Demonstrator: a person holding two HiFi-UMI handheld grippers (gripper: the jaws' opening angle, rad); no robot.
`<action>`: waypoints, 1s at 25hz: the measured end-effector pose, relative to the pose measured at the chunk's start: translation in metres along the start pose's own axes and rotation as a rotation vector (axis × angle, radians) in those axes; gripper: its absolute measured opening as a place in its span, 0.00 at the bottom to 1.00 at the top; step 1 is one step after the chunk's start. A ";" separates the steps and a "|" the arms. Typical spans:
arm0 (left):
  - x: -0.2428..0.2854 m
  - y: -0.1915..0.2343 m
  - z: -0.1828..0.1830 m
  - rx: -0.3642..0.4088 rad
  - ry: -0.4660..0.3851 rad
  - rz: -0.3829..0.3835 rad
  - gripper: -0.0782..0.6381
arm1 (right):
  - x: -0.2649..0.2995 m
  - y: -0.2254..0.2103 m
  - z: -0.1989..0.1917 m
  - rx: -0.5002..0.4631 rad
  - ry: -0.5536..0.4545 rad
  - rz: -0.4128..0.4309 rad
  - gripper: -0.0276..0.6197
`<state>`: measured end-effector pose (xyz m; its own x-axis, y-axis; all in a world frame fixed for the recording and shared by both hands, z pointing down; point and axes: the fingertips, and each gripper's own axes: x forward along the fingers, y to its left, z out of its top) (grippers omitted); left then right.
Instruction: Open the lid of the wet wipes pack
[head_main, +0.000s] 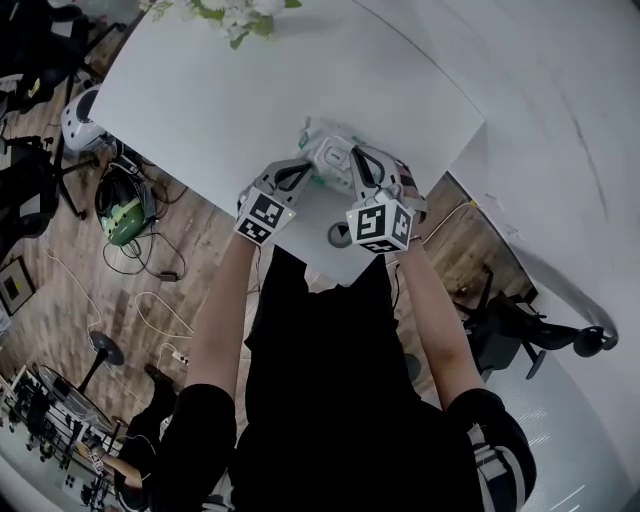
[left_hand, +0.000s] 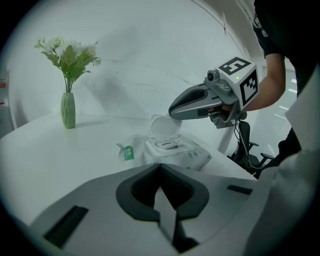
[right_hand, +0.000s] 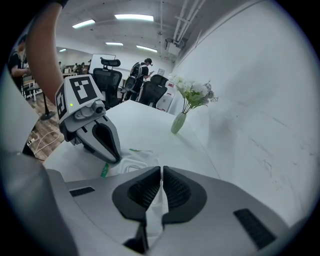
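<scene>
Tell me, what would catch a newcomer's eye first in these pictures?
A pack of wipes lies on the white table with its lid flipped upright. The right claw pinches the lid's top edge, and the left claw seems to grip the pack's near edge. Farther back on the table stands a vase of flowers.

Grey left claw (left_hand: 160, 166) and right claw (right_hand: 161, 171), dark ribbed pads (right_hand: 145, 192), black-and-white marker cubes (head_main: 264, 216); black short-sleeved shirt (head_main: 330, 390)
</scene>
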<state>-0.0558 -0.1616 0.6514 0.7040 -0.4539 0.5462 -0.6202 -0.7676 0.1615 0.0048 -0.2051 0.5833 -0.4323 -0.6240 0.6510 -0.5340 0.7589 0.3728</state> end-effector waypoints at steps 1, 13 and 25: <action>0.000 0.000 0.000 0.000 0.000 0.000 0.14 | 0.001 -0.002 -0.001 0.001 -0.001 -0.003 0.09; 0.001 0.000 0.001 0.002 0.000 0.004 0.14 | 0.011 -0.021 -0.009 0.058 -0.009 -0.032 0.10; 0.003 0.000 0.000 0.008 -0.001 0.013 0.14 | 0.019 -0.030 -0.016 0.085 -0.014 -0.035 0.11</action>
<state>-0.0542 -0.1630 0.6527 0.6961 -0.4641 0.5477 -0.6264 -0.7654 0.1476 0.0243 -0.2363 0.5955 -0.4219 -0.6530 0.6289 -0.6082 0.7183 0.3378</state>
